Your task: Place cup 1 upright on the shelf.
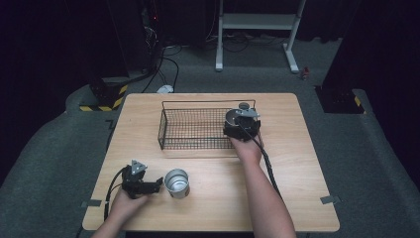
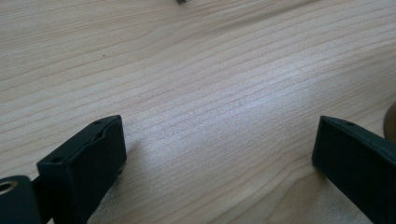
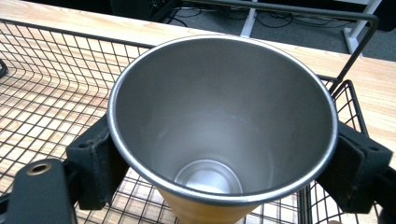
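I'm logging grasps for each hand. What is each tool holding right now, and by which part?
The right tool grips a steel cup by its sides just below the rim, over the wire basket. The left tool is open and holds nothing.

Overhead light falls evenly on the table (image 1: 208,168) in the high view; the room around it lies dim, almost black. A pale sheen streaks the wood in the left gripper view, near edges soft. The cup (image 3: 219,121) shows soft reflections, sharp rim.

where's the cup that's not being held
In the high view, the loose steel cup stands upright on the table's near left part, just right of the left tongs.
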Available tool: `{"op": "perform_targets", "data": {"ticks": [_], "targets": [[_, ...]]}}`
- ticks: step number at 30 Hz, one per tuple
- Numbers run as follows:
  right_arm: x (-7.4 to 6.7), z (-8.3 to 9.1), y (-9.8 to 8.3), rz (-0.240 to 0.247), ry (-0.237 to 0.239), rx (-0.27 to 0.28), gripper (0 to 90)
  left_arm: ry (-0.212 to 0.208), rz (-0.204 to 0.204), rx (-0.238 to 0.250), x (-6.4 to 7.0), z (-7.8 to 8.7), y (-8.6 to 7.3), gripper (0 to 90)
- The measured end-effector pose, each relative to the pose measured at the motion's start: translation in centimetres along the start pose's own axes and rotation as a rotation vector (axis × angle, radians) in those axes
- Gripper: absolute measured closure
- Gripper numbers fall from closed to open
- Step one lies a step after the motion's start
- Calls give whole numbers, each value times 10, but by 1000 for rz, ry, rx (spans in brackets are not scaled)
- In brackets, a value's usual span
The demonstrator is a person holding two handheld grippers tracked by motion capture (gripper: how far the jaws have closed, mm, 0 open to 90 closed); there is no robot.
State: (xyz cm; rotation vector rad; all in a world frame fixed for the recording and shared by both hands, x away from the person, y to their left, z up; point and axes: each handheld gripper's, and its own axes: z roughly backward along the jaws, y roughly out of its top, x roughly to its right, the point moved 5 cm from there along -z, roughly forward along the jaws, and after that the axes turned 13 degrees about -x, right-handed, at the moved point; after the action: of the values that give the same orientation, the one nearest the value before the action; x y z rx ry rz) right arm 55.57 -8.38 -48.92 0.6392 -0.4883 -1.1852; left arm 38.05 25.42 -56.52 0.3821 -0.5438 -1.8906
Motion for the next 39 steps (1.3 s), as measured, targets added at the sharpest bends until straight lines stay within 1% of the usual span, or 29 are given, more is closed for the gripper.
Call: {"op": "perform_targets", "data": {"ticks": [3,5,6,8,12,13,15,17,18,21,24,31,35,39], "targets": [[-1,0,-1,4,2,-4,136,0,0,0,0,0,0,32],[-2,0,-1,-1,11,-6,135,0,0,0,0,0,0,32],[-1,0,-1,6,10,1,135,0,0,0,0,0,0,32],[-1,1,-3,-6,16,0,135,0,0,0,0,0,0,32],[-1,1,-4,-3,12,5,133,0,0,0,0,0,0,32],[-2,1,-4,8,13,5,131,0,0,0,0,0,0,32],[-2,2,-4,14,15,2,126,0,0,1,0,0,0,32],[-2,2,-4,20,23,-6,103,0,0,0,0,0,0,32],[-3,1,-4,18,21,-9,100,0,0,0,0,0,0,32],[-4,3,-5,41,-6,-5,99,0,0,0,0,0,0,32],[-5,4,-6,49,-20,-4,98,0,-1,0,0,0,0,32],[-1,10,-7,17,-12,13,97,-1,-2,0,0,0,0,32],[0,15,-8,23,-1,15,96,-1,-2,1,0,0,0,32],[-1,19,-9,25,8,30,96,-3,0,1,0,0,0,32]]}}
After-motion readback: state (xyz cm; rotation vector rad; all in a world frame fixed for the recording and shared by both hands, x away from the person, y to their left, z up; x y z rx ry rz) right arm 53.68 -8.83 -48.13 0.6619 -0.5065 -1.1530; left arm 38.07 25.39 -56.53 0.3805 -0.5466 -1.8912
